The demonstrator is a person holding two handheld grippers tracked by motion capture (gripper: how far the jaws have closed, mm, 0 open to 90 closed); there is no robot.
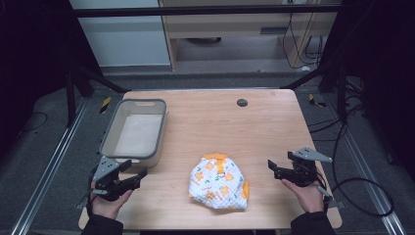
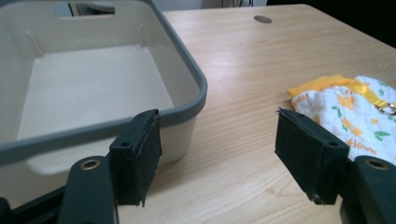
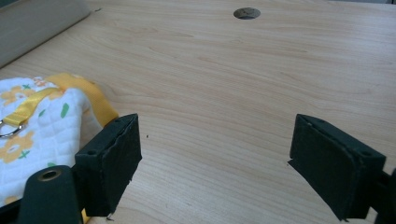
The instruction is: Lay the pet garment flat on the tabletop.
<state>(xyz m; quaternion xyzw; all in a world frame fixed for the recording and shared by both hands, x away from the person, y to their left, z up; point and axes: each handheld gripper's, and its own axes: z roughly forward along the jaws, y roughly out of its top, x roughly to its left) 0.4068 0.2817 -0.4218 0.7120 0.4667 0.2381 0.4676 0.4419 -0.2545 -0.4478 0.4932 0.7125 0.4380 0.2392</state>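
Jaws of both grippers stand wide, nothing between pads: left gripper by bin corner, right gripper right of cloth. Wooden table, dark floor, cables around. Grey bin at table's left, empty. Quilted floral cloth bunched near front edge, between grippers. Risk: single-layer pinch lets bundle unfold; yellow strap with ring could snag.

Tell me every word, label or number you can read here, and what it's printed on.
"flowe", orange letters cut off by the frame's edge, on the white quilted cloth with orange flowers, in the left gripper view.
Other small orange lettering on the same cloth is too blurred to read.
The grey bin and the wooden table show no lettering.
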